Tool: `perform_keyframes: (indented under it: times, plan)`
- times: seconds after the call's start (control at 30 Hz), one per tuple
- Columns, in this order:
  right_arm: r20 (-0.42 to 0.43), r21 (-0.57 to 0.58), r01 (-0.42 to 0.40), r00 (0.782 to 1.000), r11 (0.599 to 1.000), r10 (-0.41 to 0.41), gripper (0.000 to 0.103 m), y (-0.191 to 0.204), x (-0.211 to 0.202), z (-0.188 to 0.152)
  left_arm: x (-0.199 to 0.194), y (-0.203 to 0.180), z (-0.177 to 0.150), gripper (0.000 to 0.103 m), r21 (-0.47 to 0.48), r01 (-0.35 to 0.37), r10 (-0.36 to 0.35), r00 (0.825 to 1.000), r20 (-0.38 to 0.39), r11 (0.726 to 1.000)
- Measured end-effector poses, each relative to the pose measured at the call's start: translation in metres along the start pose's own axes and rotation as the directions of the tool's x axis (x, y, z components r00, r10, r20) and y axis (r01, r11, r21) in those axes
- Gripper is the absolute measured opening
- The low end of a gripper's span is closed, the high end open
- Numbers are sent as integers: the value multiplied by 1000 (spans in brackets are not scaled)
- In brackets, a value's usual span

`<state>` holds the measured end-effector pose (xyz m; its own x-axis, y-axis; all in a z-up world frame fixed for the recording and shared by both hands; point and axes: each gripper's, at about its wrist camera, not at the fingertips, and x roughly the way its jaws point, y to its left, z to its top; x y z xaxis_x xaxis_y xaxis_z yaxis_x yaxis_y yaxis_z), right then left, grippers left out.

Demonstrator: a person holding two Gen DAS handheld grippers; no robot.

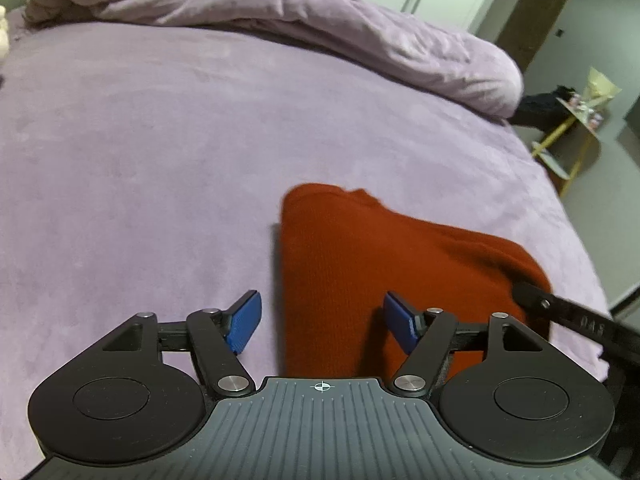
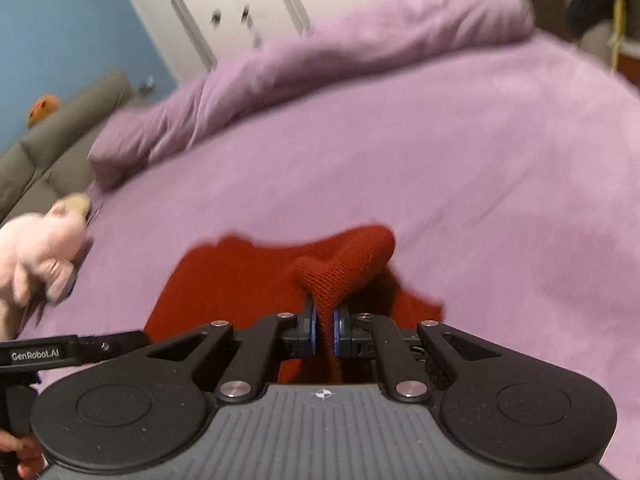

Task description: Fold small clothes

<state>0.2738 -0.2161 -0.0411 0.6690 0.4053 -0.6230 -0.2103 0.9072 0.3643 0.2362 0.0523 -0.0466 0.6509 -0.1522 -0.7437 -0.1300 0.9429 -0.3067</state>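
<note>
A red knitted garment (image 1: 360,272) lies on the purple bed sheet (image 1: 140,160). My left gripper (image 1: 322,322) is open, its blue pads straddling the garment's left edge just above it. In the right wrist view my right gripper (image 2: 325,330) is shut on a raised fold of the red garment (image 2: 344,268), lifting it off the rest of the cloth (image 2: 224,280). The right gripper's black finger shows at the right edge of the left wrist view (image 1: 560,312).
A rumpled purple duvet (image 1: 320,28) lies along the far side of the bed. A pink soft toy (image 2: 36,256) sits at the bed's left edge. A grey headboard (image 2: 60,132) and a small yellow-framed table (image 1: 576,128) stand beyond the bed.
</note>
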Motion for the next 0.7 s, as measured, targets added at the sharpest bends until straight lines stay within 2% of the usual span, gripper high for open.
perform_keyframes:
  times: [0.07, 0.13, 0.2, 0.27, 0.33, 0.37, 0.43, 0.53, 0.6, 0.7]
  plan:
    - [26, -46, 93, 995, 995, -92, 6, 1, 3, -8, 10, -4, -4, 77, 4, -15, 15, 1000, 2, 1000]
    - [-22, -114, 192, 980, 975, -196, 7, 2, 20, -20, 18, -6, -7, 78, 13, -25, 25, 1000, -15, 1000]
    - [-24, -144, 215, 975, 966, -221, 7, 2, 26, -26, 14, -4, -5, 78, 12, -33, 33, 999, -4, 999]
    - [-6, -150, 233, 972, 961, -237, 16, 7, 18, -17, 9, -3, 2, 74, -3, -55, 55, 998, 20, 998]
    - [66, -121, 269, 963, 956, -262, 18, 13, 5, -5, 10, -5, 14, 74, -25, -56, 57, 998, 42, 998]
    - [99, -100, 261, 963, 960, -251, 18, 18, 3, 2, 14, -8, 20, 74, -31, -56, 57, 997, 46, 998]
    - [105, -55, 177, 980, 983, -171, 21, 25, 3, 15, 30, -13, 33, 76, -54, -40, 42, 999, 34, 998]
    - [-29, 45, 57, 998, 997, -55, 23, 35, 37, 26, 66, -23, 41, 75, -79, -81, 81, 997, -2, 994]
    - [-77, 74, 86, 994, 994, -80, 23, 37, 63, 26, 89, -27, 41, 76, -42, -120, 119, 993, -5, 992]
    - [-54, 1, 188, 981, 982, -187, 23, 36, 95, 19, 113, -26, 37, 85, -29, -160, 161, 987, 13, 987]
